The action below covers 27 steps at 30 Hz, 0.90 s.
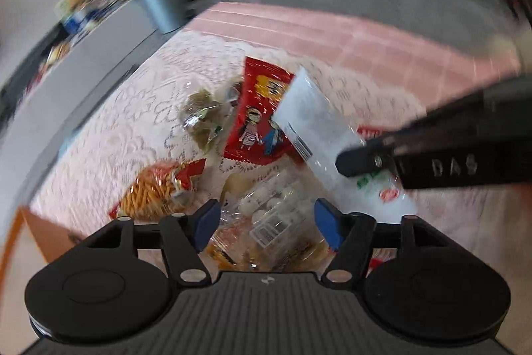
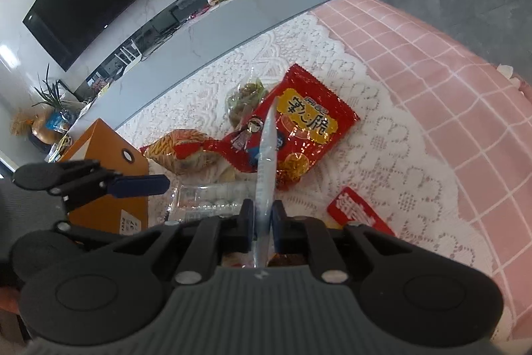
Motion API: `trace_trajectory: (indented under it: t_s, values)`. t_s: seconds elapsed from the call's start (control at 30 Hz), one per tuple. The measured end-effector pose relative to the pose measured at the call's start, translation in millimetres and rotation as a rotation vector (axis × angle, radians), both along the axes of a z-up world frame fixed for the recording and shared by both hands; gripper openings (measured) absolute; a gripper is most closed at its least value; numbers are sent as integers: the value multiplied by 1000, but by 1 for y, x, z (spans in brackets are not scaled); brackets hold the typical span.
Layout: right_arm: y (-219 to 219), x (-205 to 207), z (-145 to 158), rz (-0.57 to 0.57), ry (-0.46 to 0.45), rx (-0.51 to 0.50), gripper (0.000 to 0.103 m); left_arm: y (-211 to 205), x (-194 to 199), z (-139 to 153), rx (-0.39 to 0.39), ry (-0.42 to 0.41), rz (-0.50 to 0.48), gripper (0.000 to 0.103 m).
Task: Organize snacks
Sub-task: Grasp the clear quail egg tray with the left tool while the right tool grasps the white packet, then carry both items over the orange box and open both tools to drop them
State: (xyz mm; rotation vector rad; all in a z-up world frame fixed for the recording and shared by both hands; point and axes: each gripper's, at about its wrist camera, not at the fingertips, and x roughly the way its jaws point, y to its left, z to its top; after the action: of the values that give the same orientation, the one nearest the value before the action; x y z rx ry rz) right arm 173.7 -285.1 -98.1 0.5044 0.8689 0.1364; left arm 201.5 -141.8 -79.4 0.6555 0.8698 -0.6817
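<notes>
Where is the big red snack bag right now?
The big red snack bag lies flat on the white lace cloth, mid-table in the right wrist view, beside the green snack packet and behind the thin clear packet.

The lace cloth point(image 2: 382, 135) lies bare to the right of the snack heap point(image 2: 252, 142). On the left an orange box point(image 2: 109, 162) walls that side off (touching the heap's edge, or nearly).

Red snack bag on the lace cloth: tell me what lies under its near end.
The red bag rests on the lace cloth, its near end overlapping the orange snack bag. The held clear packet hides part of it; anything beneath stays covered.
</notes>
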Motion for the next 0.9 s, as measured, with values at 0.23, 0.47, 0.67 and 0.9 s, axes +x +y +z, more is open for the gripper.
trace_trajectory:
  t_s: [0.23,0.47,0.67,0.9]
  values:
    - [-1,7,-5,0,-1,46,20,-12,9,-21,149,-11,-189,84]
    - [-3,9,-7,-30,-1,60,20,-23,26,-40,213,68,-269,88]
    - [-3,10,-7,-32,-6,54,20,-25,37,-47,181,120,-188,81]
    - [-2,7,-4,-37,-10,28,7,-26,19,-43,152,29,-75,72]
